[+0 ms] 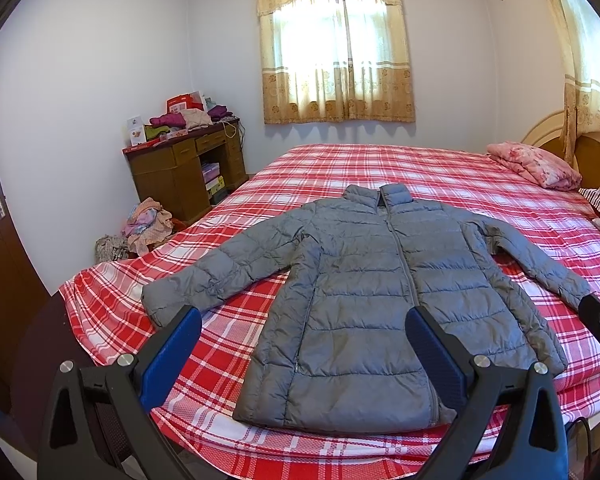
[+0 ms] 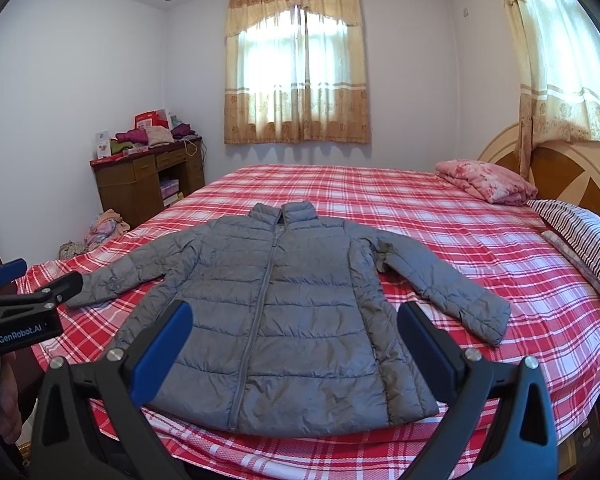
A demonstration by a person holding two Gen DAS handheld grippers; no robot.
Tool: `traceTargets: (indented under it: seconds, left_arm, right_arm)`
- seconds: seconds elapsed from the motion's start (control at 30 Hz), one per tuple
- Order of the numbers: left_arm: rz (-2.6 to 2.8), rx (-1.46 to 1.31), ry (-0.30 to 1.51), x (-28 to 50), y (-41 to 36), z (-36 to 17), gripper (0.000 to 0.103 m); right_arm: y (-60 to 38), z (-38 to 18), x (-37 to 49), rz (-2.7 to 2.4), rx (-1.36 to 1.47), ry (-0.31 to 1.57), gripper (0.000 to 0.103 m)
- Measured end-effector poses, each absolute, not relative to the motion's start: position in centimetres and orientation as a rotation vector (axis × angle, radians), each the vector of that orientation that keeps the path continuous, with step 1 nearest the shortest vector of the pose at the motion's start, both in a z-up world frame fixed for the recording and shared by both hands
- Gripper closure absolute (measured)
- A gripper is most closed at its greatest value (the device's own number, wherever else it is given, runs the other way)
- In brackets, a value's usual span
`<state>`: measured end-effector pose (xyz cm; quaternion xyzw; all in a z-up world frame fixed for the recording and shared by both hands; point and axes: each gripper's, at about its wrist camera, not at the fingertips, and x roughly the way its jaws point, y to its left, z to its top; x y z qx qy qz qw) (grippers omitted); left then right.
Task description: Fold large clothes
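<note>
A grey quilted puffer jacket (image 1: 364,300) (image 2: 284,320) lies flat and zipped on the red plaid bed (image 1: 480,176) (image 2: 420,200), collar away from me, both sleeves spread outward. My left gripper (image 1: 304,320) hovers open above the jacket's lower left part, its blue pads (image 1: 180,340) wide apart and holding nothing. My right gripper (image 2: 294,316) hangs open over the hem, blue pads (image 2: 160,348) apart and empty. The left gripper (image 2: 28,284) also shows at the left edge of the right wrist view, near the left sleeve's cuff.
A folded pink quilt (image 2: 488,184) and a striped pillow (image 2: 580,240) lie by the headboard (image 2: 560,168) at the right. A wooden desk (image 1: 184,172) piled with clothes stands in the far left corner, more clothes (image 1: 148,224) heaped on the floor beside it. A curtained window (image 1: 336,52) is behind.
</note>
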<state>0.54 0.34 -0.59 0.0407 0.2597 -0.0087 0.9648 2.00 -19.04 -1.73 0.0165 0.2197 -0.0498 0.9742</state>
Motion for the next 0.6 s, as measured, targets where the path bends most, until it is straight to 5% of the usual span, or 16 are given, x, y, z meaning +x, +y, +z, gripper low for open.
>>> traceTargets:
  seconds: [0.6]
  left_arm:
    - [-0.022, 0.078, 0.527, 0.76, 0.62, -0.55, 0.001]
  right_arm:
    - [-18.59, -1.96, 2.25, -0.090, 0.036, 0.463, 0.000]
